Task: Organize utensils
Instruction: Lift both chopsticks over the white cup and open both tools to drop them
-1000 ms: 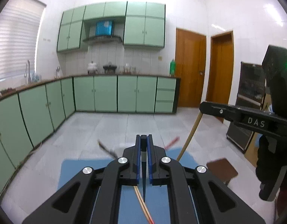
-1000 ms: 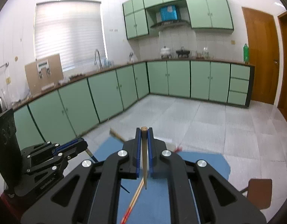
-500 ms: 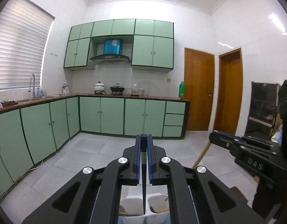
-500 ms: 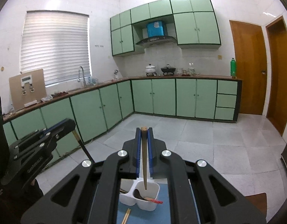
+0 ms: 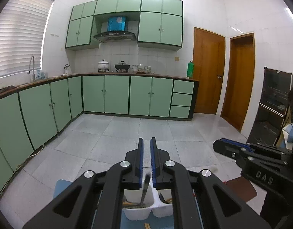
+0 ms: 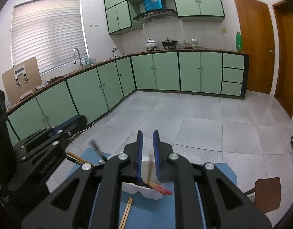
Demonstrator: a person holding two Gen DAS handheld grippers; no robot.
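From the left wrist view, we judge the step in hand to be the drop into the holder. Our left tool has its jaws parted with a clear gap, and a dark thin utensil stands loose between them, touching neither pad as far as we can tell. Its long axis runs nearly upright, tilted a little, with the upper end toward 12 o'clock and the lower end down at 6 o'clock inside the left compartment of the white holder. More sticks lie in the right compartment. The right tool shows at 3 o'clock, well apart.

From the right wrist view, our right tool is also spread open. A blurred wooden stick hangs between the jaws, close to the right pad; we cannot tell whether it touches. Its long axis is near vertical, the lower end at 6 o'clock in the white holder, beside red-tipped chopsticks that lean out toward 4 o'clock. A pair of wooden chopsticks lies on the blue mat on the table, just in front of the holder, running from 7 to 1 o'clock. The left tool sits at 9 o'clock.

Next, we judge, both tools need lifting clear without knocking the holder, then the right one should go down for the loose pair, gripping across its length.
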